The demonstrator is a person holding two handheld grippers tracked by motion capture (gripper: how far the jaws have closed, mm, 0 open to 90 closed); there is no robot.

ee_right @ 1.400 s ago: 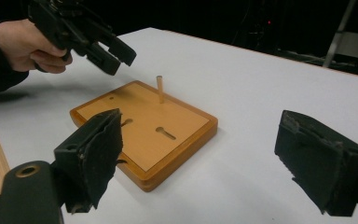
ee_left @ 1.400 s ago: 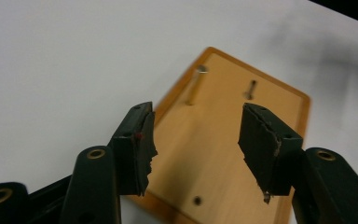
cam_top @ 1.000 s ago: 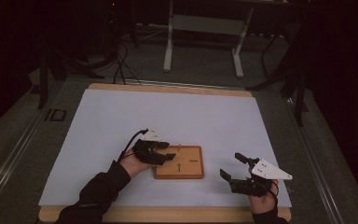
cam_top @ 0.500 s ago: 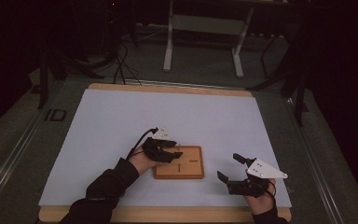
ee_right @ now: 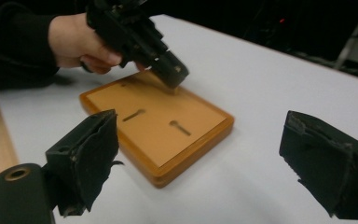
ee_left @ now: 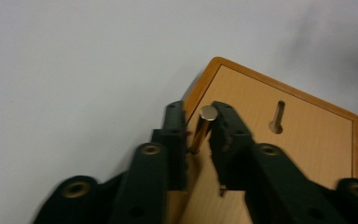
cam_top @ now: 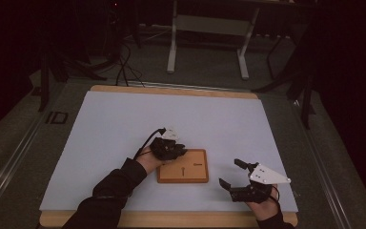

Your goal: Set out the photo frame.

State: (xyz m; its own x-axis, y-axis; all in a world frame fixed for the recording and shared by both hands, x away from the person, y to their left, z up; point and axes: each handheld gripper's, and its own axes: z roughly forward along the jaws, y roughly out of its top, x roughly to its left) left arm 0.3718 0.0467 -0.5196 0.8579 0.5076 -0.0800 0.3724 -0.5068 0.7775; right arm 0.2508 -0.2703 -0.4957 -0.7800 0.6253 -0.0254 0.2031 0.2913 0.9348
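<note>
A flat wooden board [cam_top: 193, 175] with two keyhole slots [ee_right: 181, 127] lies on the white table sheet [cam_top: 124, 124] near the front. My left gripper [cam_top: 178, 151] hangs over the board's far left corner. In the left gripper view its jaws [ee_left: 198, 109] have just been closing, and they now press on a short golden metal pin [ee_left: 204, 123] that stands tilted above the board [ee_left: 298, 140]. My right gripper [cam_top: 230, 172] rests to the right of the board, wide open with nothing between its fingers. The right gripper view shows the board [ee_right: 168, 135] and the left gripper [ee_right: 172, 74] beyond it.
The white sheet covers a wooden table whose front edge [cam_top: 171, 218] shows below the hands. A dark floor with cables and a metal stand [cam_top: 205, 43] lies behind the table. Bare sheet surrounds the board on all sides.
My left gripper has shifted a little to the right, onto the board's far left corner. The right gripper has stayed where it was.
</note>
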